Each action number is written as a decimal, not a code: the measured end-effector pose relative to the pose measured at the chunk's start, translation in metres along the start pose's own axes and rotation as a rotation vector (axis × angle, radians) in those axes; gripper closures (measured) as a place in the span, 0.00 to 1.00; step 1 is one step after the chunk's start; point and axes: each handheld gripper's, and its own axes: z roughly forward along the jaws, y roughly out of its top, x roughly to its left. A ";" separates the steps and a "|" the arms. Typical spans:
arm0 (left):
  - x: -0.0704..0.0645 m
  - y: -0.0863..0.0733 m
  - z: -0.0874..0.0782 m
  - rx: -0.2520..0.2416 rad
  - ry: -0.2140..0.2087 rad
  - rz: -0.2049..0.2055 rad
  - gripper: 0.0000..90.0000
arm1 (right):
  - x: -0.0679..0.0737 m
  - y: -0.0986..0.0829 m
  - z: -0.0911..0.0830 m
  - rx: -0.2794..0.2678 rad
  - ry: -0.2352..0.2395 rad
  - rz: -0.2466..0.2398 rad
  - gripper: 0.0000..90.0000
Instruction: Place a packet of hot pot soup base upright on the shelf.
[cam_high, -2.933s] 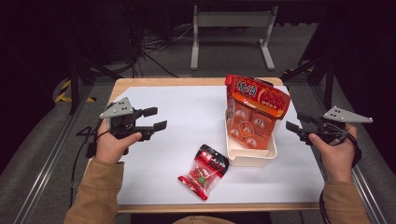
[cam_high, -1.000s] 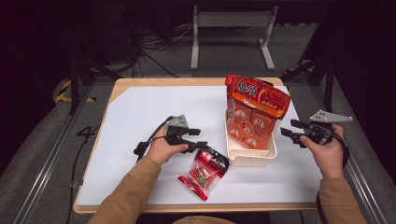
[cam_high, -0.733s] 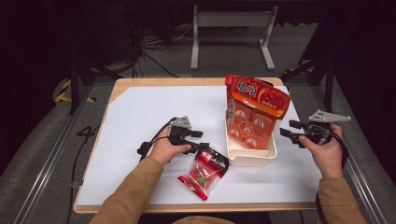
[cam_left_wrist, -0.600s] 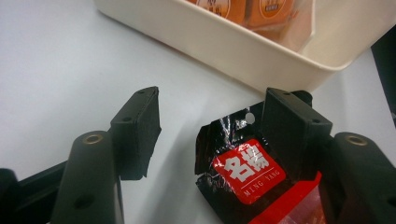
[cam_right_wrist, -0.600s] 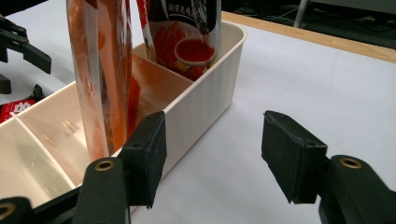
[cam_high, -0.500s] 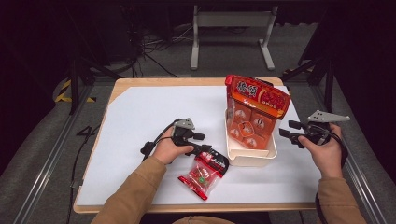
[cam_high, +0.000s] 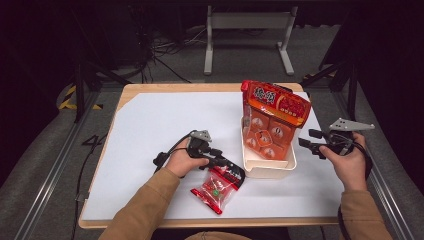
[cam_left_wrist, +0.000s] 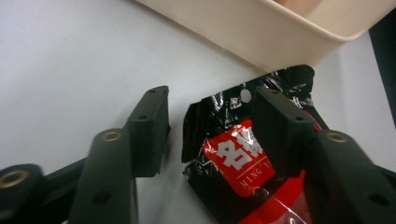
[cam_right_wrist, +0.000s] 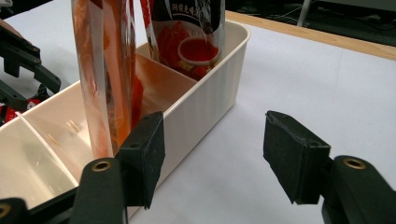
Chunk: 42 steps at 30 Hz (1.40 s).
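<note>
A small red snack packet (cam_high: 216, 185) with a black top (cam_left_wrist: 243, 154) lies flat on the white table, just in front of a cream divided bin (cam_high: 265, 170). My left gripper (cam_high: 226, 161) is low over the packet's black top edge and open. In the left gripper view (cam_left_wrist: 212, 128) one jaw rests over the packet and the other over bare table. A large orange bag (cam_high: 275, 115) stands upright in the bin. My right gripper (cam_high: 307, 138) hovers open just right of the bin, and in the right gripper view (cam_right_wrist: 217, 156) its left jaw is close to the bin wall (cam_right_wrist: 201, 107).
Two tall orange bags (cam_right_wrist: 107, 70) stand in the bin's far compartments, while its near compartment (cam_right_wrist: 28, 158) holds nothing. The white sheet (cam_high: 150, 130) covers the wooden table. A metal stand (cam_high: 247, 30) and cables lie on the floor beyond the table.
My left gripper has travelled right from the table's left side and come down at the packet's black top. My right gripper has drifted slightly left, toward the bin.
</note>
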 end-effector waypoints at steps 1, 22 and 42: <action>0.000 0.000 0.000 0.004 0.003 0.004 0.57 | 0.000 0.000 0.000 0.001 -0.001 -0.001 0.43; -0.008 0.000 -0.004 0.061 0.058 0.090 1.00 | 0.001 0.001 -0.001 0.006 -0.018 -0.016 0.47; -0.019 0.007 -0.039 -0.011 0.020 0.070 1.00 | 0.001 0.002 -0.006 -0.002 -0.013 -0.011 0.52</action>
